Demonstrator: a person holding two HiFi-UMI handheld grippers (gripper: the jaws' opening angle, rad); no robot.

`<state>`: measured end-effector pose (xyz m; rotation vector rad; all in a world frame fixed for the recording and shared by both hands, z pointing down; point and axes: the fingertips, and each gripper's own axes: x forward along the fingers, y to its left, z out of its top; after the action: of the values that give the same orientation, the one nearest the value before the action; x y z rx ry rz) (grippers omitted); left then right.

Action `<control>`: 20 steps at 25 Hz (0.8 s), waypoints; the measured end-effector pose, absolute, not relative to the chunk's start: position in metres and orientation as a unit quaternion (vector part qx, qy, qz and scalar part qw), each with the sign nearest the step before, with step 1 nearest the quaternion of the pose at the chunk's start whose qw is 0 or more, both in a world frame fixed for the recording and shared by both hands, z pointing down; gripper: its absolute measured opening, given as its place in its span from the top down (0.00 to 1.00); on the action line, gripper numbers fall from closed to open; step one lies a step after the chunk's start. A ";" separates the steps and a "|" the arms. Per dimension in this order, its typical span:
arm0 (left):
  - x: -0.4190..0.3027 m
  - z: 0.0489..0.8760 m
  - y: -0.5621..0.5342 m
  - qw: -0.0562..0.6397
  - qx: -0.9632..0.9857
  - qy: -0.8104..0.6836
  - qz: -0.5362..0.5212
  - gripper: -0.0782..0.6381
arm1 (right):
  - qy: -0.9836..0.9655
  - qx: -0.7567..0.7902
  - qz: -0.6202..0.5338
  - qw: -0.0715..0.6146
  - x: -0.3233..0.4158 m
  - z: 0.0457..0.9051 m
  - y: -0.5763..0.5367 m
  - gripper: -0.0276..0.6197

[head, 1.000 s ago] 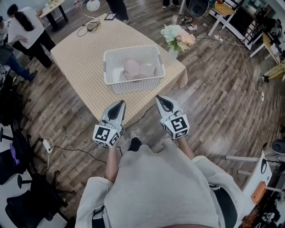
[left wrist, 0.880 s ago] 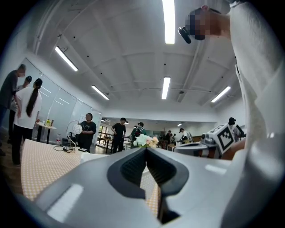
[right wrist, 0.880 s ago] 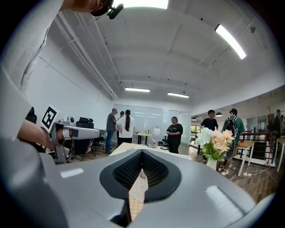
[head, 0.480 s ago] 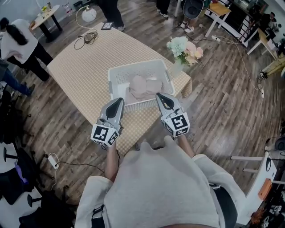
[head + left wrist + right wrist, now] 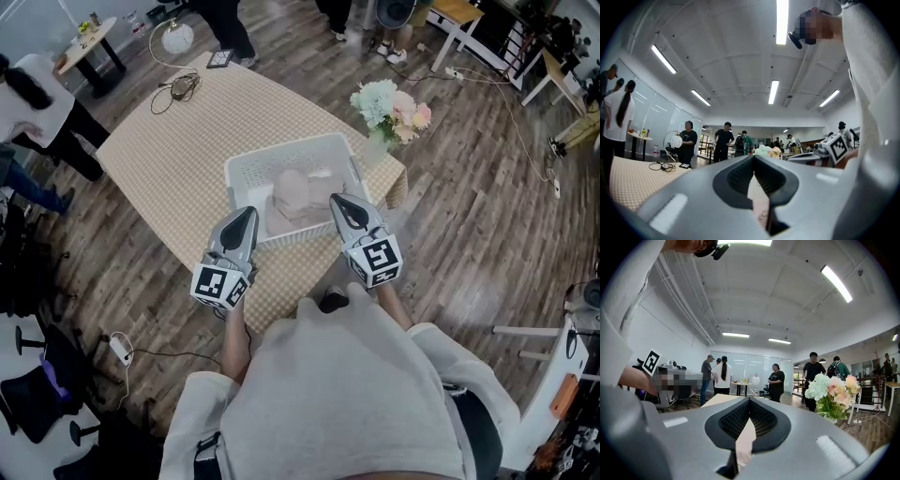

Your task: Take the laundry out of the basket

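A white slotted laundry basket [image 5: 246, 173] stands on the table with the beige checked cloth [image 5: 169, 150]. Pinkish folded laundry [image 5: 296, 191] lies inside it. My left gripper [image 5: 246, 217] hovers at the basket's near left corner, shut and holding nothing. My right gripper [image 5: 339, 204] hovers at the near right corner, also shut and holding nothing. Both point forward over the basket's near rim, above the laundry and not touching it. In the left gripper view the jaws [image 5: 753, 160] meet at their tips, and in the right gripper view the jaws [image 5: 749, 402] are pressed together too.
A vase of pale flowers [image 5: 388, 105] stands on the table's right corner beside the basket. A coiled cable [image 5: 178, 86] lies on the far end. Several people stand beyond the table, one person [image 5: 33, 98] at its left. A power strip [image 5: 120, 349] lies on the wooden floor.
The view has closed in on the table. The basket now sits right in front of both grippers' tips. Both grippers stay shut and side by side.
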<state>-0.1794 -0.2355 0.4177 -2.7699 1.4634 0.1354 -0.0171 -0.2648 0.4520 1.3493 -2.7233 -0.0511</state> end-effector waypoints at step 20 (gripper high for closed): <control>-0.161 0.428 -0.278 -0.007 -0.844 0.537 0.003 0.88 | -0.918 0.394 0.031 0.034 0.012 0.462 -0.328 0.96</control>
<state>-0.1606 -0.2780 0.4281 -2.6616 1.6944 0.0101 0.0119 -0.3283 0.4620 1.2115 -2.8229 0.0954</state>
